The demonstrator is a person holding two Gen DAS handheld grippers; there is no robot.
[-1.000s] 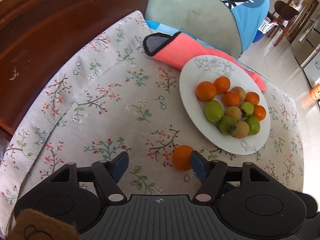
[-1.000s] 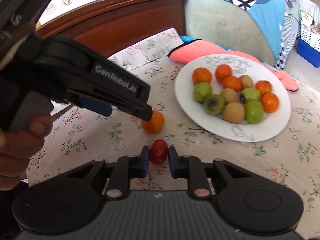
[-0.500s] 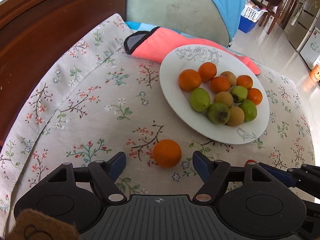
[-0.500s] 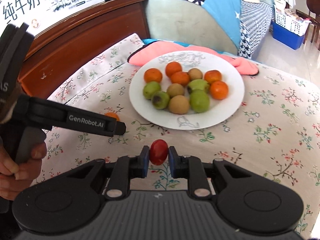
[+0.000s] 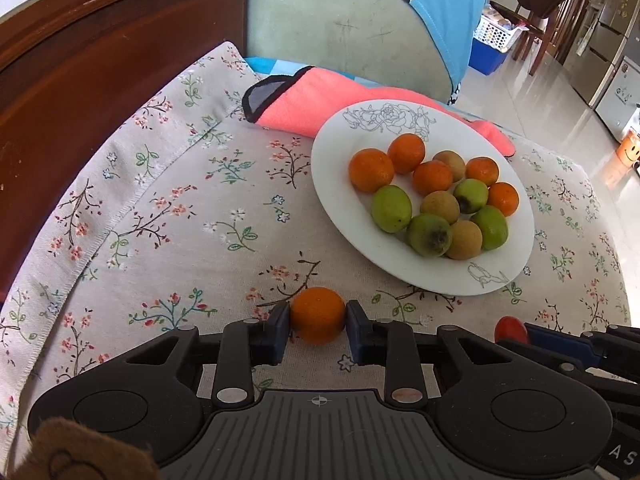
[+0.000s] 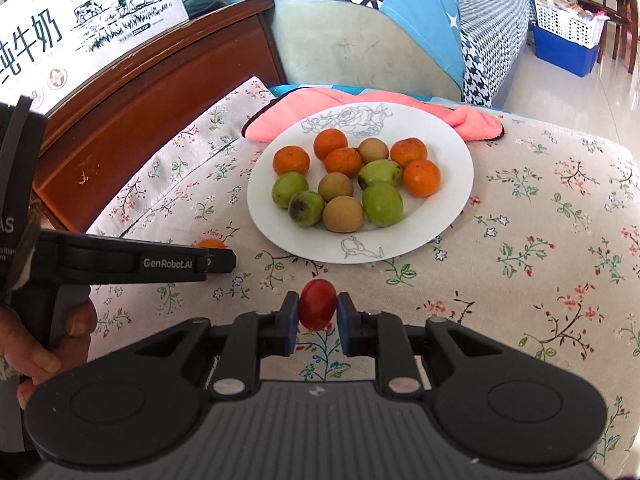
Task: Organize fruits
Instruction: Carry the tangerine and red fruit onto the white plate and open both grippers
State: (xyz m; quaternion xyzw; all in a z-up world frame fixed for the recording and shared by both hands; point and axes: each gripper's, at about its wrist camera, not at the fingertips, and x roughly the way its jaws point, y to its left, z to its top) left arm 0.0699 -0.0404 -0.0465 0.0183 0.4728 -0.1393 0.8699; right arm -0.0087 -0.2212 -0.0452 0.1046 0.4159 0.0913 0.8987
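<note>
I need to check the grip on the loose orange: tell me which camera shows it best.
The left wrist view: the loose orange sits whole between the left gripper pads. In the right wrist view only an orange sliver shows above that gripper's finger.

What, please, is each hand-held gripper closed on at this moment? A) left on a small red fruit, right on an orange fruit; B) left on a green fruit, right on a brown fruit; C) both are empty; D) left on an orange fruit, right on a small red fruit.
D: the left hand-held gripper pinches the orange fruit on the cloth in front of the plate, and the right hand-held gripper clamps the small red fruit.
</note>
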